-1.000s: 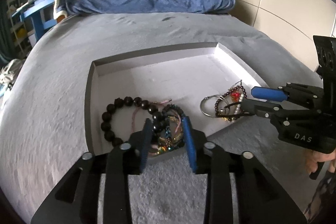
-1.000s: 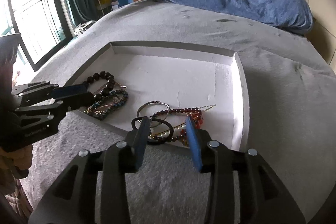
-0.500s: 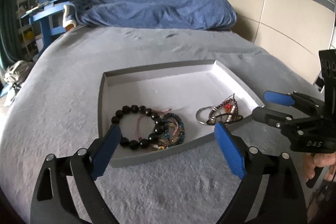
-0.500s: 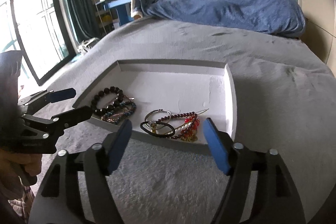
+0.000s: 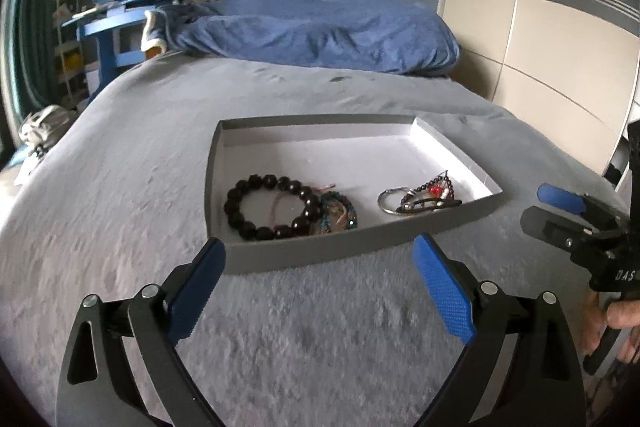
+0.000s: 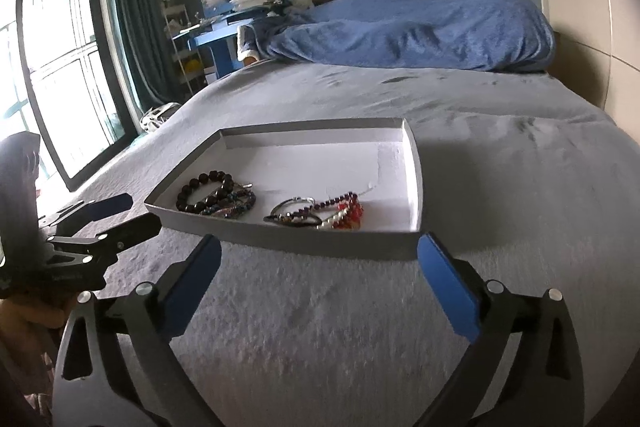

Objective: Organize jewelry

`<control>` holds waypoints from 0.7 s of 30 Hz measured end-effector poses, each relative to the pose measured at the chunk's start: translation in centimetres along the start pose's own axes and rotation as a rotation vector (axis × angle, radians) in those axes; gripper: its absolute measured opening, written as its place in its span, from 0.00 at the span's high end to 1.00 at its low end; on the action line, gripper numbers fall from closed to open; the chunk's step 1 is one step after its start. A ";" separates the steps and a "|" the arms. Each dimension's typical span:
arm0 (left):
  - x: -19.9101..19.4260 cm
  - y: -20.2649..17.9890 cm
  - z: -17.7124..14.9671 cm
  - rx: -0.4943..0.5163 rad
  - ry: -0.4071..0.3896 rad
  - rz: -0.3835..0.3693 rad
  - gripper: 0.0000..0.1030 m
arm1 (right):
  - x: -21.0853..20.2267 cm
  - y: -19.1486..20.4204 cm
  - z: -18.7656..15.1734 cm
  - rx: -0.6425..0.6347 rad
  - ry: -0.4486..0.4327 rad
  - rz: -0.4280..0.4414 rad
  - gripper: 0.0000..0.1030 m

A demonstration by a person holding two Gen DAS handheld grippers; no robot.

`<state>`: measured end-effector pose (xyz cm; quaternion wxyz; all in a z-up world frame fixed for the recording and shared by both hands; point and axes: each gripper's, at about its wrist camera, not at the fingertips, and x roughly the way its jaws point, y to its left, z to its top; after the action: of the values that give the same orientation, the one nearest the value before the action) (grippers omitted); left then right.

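Observation:
A shallow grey tray [image 5: 214,167] [image 6: 416,167] with a white floor lies on the grey bedspread. Its near left part holds a black bead bracelet [image 5: 256,183] [image 6: 192,187] beside a bundle of blue and brown bracelets [image 5: 340,213] [image 6: 236,207]. Its near right part holds a silver ring with red and dark bead strands [image 5: 432,193] [image 6: 344,215]. My left gripper [image 5: 320,247] [image 6: 140,213] hovers short of the tray's front wall, its jaws opening with nothing between them. My right gripper [image 6: 319,243] [image 5: 540,205] is also opening, empty, in front of the tray.
A rumpled blue blanket [image 5: 320,31] lies at the bed's far end. A blue desk stacked with books [image 5: 132,7] stands behind it, a wardrobe [image 5: 540,47] on the right and a window [image 6: 60,67] on the left. A hand [image 5: 620,315] holds the right gripper's handle.
Both grippers have gone from narrow jaws over the jewelry to wide jaws. Both have drawn back from the tray's front edge. The jewelry stays in the tray.

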<state>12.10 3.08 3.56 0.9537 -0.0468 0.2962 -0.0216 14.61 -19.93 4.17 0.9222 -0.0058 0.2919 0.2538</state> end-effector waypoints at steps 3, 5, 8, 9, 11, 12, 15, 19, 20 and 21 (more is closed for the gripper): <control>-0.8 0.0 -0.3 -0.005 -0.032 0.017 0.07 | -0.2 -0.2 -1.0 0.018 -0.008 -0.007 0.05; -1.2 -0.1 -0.4 0.000 -0.055 0.035 0.07 | -0.4 -0.3 -1.6 0.028 -0.013 -0.012 0.05; -2.1 -0.4 -0.8 0.012 -0.098 0.055 0.06 | -0.7 -0.2 -1.8 0.027 -0.029 -0.025 0.05; -2.3 -0.6 -0.9 0.018 -0.108 0.066 0.05 | -0.9 -0.1 -1.9 0.020 -0.037 -0.028 0.05; -2.4 -0.9 -0.9 0.029 -0.121 0.077 0.05 | -0.9 0.4 -2.0 -0.002 -0.042 -0.036 0.05; -2.4 -1.0 -0.9 0.035 -0.125 0.083 0.05 | -0.9 0.6 -2.0 -0.010 -0.043 -0.041 0.05; -2.5 -1.2 -0.9 0.043 -0.129 0.095 0.05 | -1.2 1.2 -2.2 -0.040 -0.054 -0.058 0.05; -2.4 -1.1 -0.9 0.042 -0.122 0.089 0.05 | -1.6 1.8 -2.3 -0.070 -0.072 -0.048 0.05; -2.4 -1.0 -0.9 0.039 -0.121 0.086 0.05 | -1.6 1.9 -2.4 -0.071 -0.074 -0.047 0.05; -2.4 -1.0 -0.9 0.035 -0.119 0.085 0.05 | -1.6 1.9 -2.4 -0.071 -0.074 -0.047 0.05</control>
<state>9.61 2.22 4.21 0.9704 -0.0186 0.2402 0.0166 11.30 -19.42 3.37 0.9372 -0.0361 0.2483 0.2424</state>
